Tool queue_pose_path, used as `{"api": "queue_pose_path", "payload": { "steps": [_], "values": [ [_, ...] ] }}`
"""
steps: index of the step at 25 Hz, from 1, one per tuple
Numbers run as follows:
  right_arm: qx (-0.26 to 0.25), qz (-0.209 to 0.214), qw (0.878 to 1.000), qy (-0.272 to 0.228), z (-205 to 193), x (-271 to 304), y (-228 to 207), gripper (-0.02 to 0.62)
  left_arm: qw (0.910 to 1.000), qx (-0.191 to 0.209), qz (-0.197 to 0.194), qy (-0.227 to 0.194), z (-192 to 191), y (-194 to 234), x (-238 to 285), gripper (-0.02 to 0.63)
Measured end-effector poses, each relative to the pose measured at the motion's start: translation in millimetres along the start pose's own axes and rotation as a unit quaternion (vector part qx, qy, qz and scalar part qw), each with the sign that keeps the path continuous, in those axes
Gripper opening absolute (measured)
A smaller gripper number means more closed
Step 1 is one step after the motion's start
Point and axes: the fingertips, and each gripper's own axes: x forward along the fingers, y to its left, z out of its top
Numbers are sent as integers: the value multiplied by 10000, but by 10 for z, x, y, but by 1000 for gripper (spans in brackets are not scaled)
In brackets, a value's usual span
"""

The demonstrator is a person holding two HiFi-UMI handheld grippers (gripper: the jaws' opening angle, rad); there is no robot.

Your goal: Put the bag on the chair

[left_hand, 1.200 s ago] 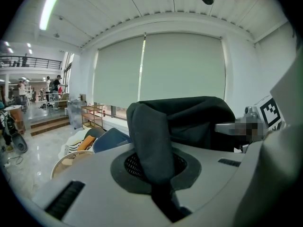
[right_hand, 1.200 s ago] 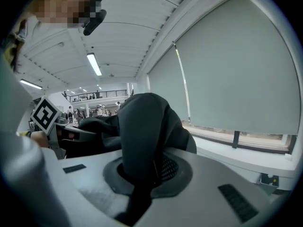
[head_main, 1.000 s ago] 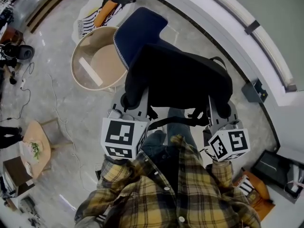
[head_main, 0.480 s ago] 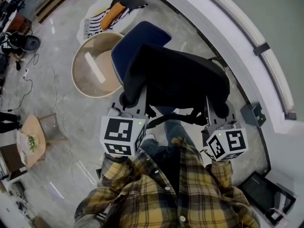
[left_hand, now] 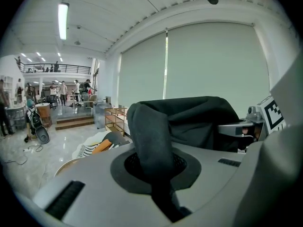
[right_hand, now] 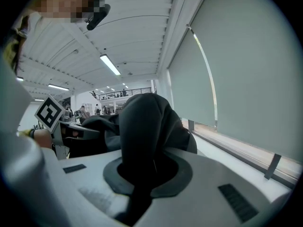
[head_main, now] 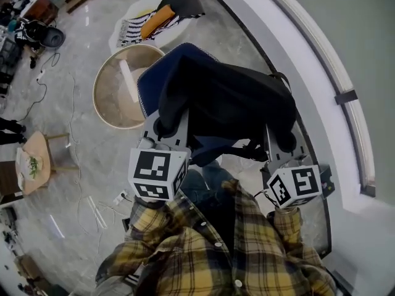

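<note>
Bag (head_main: 228, 103): black, carried by me over chair's (head_main: 188, 51) near edge.
Left gripper (head_main: 164, 128): clenched on bag fabric.
Right gripper (head_main: 282, 142): clenched on bag fabric.

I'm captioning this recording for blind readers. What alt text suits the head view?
The left gripper and right gripper, each shut on a black fabric bag, hold it over a dark blue padded chair; the person's yellow plaid shirt fills the foreground.
</note>
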Motion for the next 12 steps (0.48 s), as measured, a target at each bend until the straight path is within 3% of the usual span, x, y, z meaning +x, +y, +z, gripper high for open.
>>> {"api": "queue_pose_path", "payload": {
  "steps": [12],
  "values": [
    [136, 354, 9992, 131, 1, 323, -154, 28, 9992, -130, 348, 174, 45, 86, 183, 40]
  ]
}}
